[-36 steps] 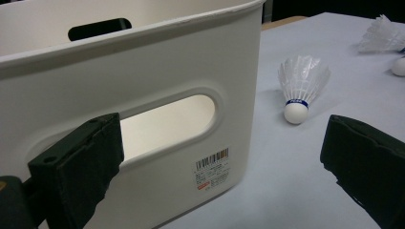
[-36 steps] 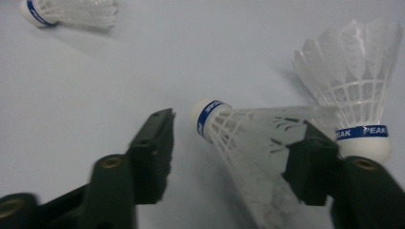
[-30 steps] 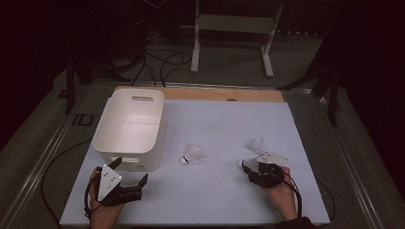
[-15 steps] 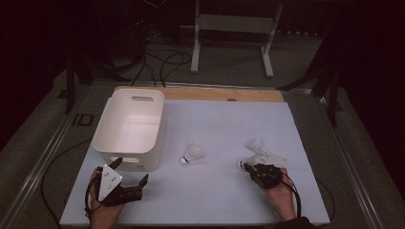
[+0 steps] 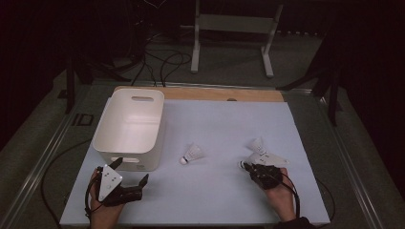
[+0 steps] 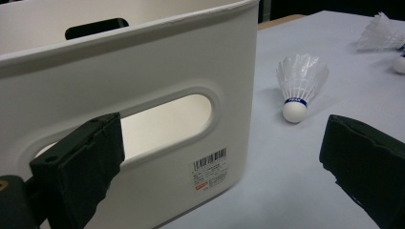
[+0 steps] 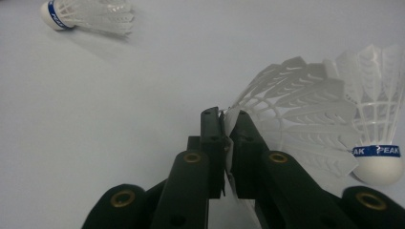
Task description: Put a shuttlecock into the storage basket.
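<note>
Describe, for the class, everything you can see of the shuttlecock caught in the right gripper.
The held shuttlecock is white, with a skirt of overlapping feathers that fan wide. The right gripper is shut on the skirt's edge, its black jaws having just closed, so a sliver of feather shows between them. The cork end cannot be told apart here. It sits low over the pale blue mat, close beside a second shuttlecock with a blue band and round white cork. In the high view it lies near the mat's right front.

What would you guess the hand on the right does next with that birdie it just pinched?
Probably lift it and carry it toward the white bin. The right gripper has just closed its jaws on the feathers of a shuttlecock, while the bin looks empty and the left gripper waits open beside it.
</note>
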The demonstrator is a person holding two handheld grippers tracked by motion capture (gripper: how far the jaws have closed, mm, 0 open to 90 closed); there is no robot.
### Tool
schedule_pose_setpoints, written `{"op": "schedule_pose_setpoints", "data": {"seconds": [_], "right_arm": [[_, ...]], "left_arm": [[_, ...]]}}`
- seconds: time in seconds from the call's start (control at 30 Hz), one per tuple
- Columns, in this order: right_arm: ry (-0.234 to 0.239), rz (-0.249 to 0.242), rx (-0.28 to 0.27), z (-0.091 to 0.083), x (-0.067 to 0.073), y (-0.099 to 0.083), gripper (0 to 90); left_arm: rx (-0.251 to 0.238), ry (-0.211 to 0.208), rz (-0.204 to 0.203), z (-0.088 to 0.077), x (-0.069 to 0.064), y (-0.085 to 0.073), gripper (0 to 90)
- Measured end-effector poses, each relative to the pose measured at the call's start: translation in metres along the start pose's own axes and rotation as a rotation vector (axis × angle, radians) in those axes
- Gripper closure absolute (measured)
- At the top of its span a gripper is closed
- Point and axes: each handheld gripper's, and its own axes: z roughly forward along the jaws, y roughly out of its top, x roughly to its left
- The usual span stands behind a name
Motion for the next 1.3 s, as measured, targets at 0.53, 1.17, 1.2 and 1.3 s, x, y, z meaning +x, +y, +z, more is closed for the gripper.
{"op": "schedule_pose_setpoints", "data": {"seconds": [0.53, 1.17, 1.2, 1.3], "right_arm": [[-0.007, -0.004, -0.020, -0.008, 0.003, 0.005, 85.6], [-0.018, -0.005, -0.038, -0.014, 0.005, 0.009, 85.6], [-0.018, -0.005, -0.038, -0.014, 0.005, 0.009, 85.6], [-0.020, -0.003, -0.047, -0.015, 0.005, 0.010, 85.6]], "left_arm": [[0.013, 0.009, 0.006, 0.000, -0.001, 0.000, 3.0], [0.021, 0.015, -0.017, -0.001, 0.001, -0.001, 3.2], [0.020, 0.017, -0.016, -0.001, 0.001, -0.001, 3.2], [0.019, 0.019, -0.019, -0.001, 0.001, -0.001, 3.2]]}}
